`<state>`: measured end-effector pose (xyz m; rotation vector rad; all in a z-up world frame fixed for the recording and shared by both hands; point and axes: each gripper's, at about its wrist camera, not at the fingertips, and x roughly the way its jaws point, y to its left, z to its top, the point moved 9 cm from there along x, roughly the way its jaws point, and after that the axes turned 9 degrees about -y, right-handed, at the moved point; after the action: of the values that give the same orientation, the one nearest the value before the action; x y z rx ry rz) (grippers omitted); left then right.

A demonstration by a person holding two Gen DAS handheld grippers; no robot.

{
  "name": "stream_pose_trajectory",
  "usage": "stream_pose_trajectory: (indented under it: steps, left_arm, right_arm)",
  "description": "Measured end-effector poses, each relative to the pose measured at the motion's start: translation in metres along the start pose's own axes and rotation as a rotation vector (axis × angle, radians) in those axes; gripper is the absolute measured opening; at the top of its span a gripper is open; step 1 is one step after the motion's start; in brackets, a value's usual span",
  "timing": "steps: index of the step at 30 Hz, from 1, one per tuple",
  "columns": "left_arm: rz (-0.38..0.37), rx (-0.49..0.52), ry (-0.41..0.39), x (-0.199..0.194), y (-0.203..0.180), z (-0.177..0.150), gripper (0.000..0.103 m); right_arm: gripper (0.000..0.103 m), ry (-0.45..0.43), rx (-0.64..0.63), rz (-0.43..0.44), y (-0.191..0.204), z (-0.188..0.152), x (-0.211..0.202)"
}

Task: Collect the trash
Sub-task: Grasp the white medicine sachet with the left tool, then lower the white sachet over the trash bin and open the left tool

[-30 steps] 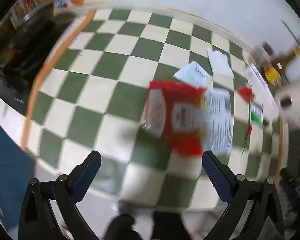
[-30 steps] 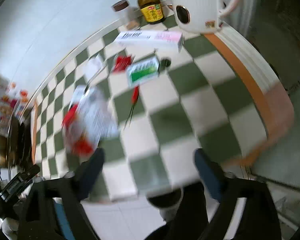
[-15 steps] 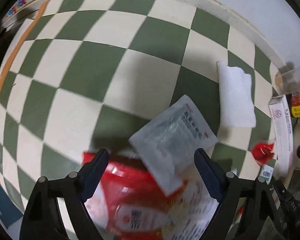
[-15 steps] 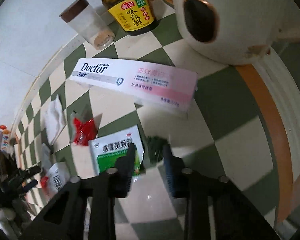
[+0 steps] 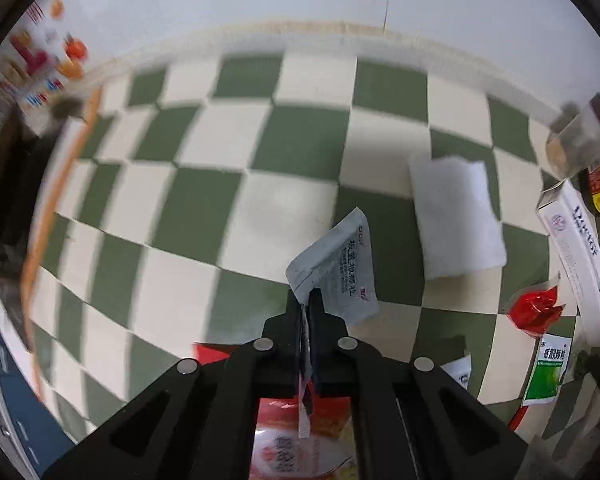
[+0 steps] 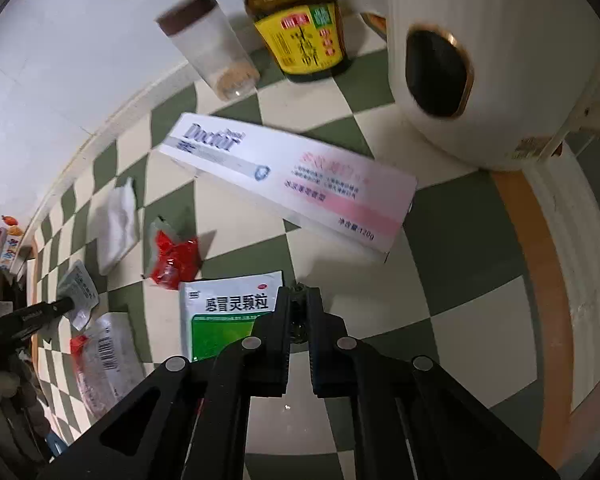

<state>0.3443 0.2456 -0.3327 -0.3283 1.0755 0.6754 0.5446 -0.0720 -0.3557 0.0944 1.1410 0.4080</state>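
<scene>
In the left wrist view, we see the left gripper with its jaws pressed together on the lower edge of a grey foil sachet with dark printed characters, which stands up tilted from the tips. The gripper points steeply down at the green-and-cream chequered worktop. Beneath the gripper lies a red-and-clear plastic snack bag. To the right we find a folded white paper tissue, a crumpled red wrapper, a green-and-white medicine sachet and a long white toothpaste box. This view alone shows the sachet pinched edge-on.

In the right wrist view, the right gripper also points steeply down, its jaws closing to a narrow gap around a small dark green object; we cannot tell what the object is. It sits just beside the green-and-white medicine sachet, which lies flat. Only here do we see a white ribbed appliance, a brown glass bottle with a yellow label and a clear shaker jar with a brown lid. At far left the left gripper appears with the grey sachet.
</scene>
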Motion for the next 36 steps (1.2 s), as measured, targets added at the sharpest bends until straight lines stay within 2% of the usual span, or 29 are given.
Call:
stream_pose_trajectory:
  steps: [5,7,12,16,19,21,25,29,31,36]
  left_arm:
    - [0.028,0.023,-0.113,-0.053,0.0,0.01,0.001]
    - [0.031,0.027,-0.148,-0.067,0.011,0.007,0.001]
    - [0.012,0.037,-0.196,-0.107,0.02,-0.025,0.001]
    - [-0.003,0.08,-0.231,-0.134,0.034,-0.064,0.001]
    - [-0.029,0.099,-0.257,-0.157,0.052,-0.102,0.001]
    - [-0.063,0.106,-0.259,-0.17,0.067,-0.132,0.001]
    - [-0.131,0.121,-0.21,-0.181,0.097,-0.198,0.001]
    - [-0.188,0.116,-0.083,-0.171,0.119,-0.271,0.001]
    - [-0.216,0.105,0.01,-0.154,0.125,-0.311,0.001]
    - [-0.224,0.064,0.211,-0.077,0.133,-0.402,0.001]
  right_arm:
    - [0.007,-0.056,-0.027,0.026,0.003,0.007,-0.03]
    - [0.007,-0.079,-0.034,0.029,0.007,0.008,-0.044]
    - [0.007,-0.129,-0.075,0.04,0.026,-0.01,-0.085]
    - [0.007,-0.169,-0.11,0.058,0.052,-0.051,-0.125]
    - [0.007,-0.186,-0.122,0.064,0.069,-0.098,-0.151]
    - [0.007,-0.18,-0.122,0.064,0.08,-0.141,-0.167]
    - [0.007,-0.137,-0.111,0.059,0.09,-0.234,-0.187]
    - [0.007,-0.008,-0.078,0.056,0.089,-0.339,-0.183]
    - [0.007,0.052,-0.071,0.067,0.085,-0.383,-0.171]
    - [0.007,0.228,-0.028,0.033,0.052,-0.494,-0.112]
